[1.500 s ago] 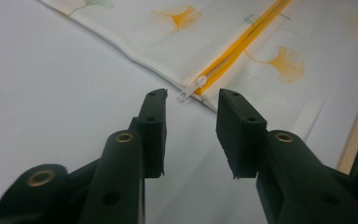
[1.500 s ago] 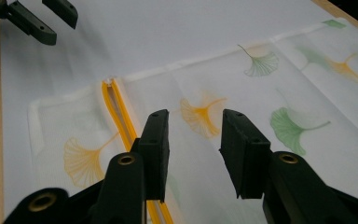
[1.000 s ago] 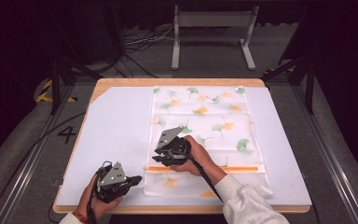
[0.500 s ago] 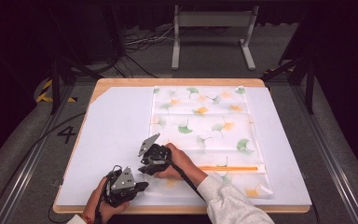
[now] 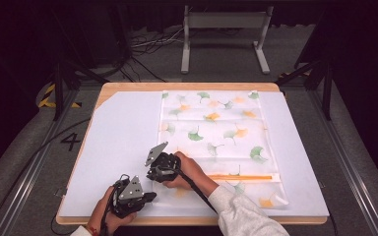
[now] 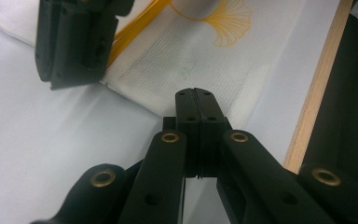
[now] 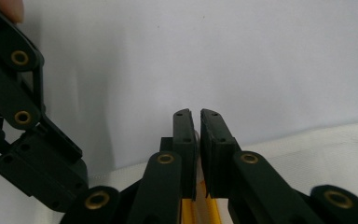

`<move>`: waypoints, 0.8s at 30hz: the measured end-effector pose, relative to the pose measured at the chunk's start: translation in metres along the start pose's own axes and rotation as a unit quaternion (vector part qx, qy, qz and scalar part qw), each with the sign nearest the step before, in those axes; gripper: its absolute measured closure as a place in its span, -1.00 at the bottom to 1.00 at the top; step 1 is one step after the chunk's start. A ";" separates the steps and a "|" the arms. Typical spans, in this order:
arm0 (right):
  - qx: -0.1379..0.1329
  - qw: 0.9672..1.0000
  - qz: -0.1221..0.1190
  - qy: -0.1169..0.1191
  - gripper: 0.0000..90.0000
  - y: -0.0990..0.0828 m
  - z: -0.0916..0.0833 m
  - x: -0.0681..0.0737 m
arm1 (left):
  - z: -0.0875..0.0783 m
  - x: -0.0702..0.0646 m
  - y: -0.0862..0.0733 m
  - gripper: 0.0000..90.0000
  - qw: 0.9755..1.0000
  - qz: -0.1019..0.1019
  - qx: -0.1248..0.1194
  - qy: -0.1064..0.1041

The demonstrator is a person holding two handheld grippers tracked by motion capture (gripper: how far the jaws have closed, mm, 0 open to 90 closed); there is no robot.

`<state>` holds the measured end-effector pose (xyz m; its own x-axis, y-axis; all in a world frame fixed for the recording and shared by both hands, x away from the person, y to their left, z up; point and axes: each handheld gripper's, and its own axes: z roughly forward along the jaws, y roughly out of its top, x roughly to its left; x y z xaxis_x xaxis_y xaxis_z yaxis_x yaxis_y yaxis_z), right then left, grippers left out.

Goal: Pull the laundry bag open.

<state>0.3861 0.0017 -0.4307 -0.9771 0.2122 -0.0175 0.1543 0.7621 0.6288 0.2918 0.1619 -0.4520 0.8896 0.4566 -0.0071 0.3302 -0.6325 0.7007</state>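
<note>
Check the cloth [image 5: 216, 132] first: it lies spread flat on the white mat [image 5: 123, 128], right of centre on the table [image 5: 128, 87], with its leaf print up and 1 orange stripe [image 5: 241, 177] running across near your edge. No fold or lifted edge is visible, so treat the work as being at its start, with the grasp being set and the whole handling of the cloth left to do. Your right gripper [image 5: 160, 178] sits at the cloth's left edge, at the end of the orange stripe. Its jaws have just been closing and now stand almost together [image 7: 197, 114]; the cloth edge and the orange stripe show in the narrow gap, so judge this a pinch on the cloth. Your left gripper [image 5: 150, 196] rests at the near-left corner with its jaws fully together [image 6: 194, 91]. Its tips lie over the cloth border, but whether any fabric is caught between them cannot be told. Before you lift, confirm that the near corner is secured; otherwise only 1 point is likely to carry the cloth.
</note>
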 end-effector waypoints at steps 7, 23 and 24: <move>-0.009 1.000 0.007 0.000 0.88 0.000 -0.004 0.000 | 0.000 0.000 0.000 0.99 1.000 0.000 0.000 -0.001; 0.009 1.000 0.012 -0.001 0.68 -0.001 0.005 -0.003 | 0.000 0.000 0.000 0.99 1.000 0.000 0.000 -0.002; 0.009 1.000 0.011 0.000 0.70 -0.001 0.006 -0.004 | 0.000 0.000 0.000 0.99 1.000 0.000 0.000 -0.002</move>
<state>0.3903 0.0037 -0.4360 -0.9733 0.2295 -0.0040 0.1787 0.7683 0.6146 0.2924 0.1617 -0.4522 0.8909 0.4542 -0.0088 0.3298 -0.6332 0.7002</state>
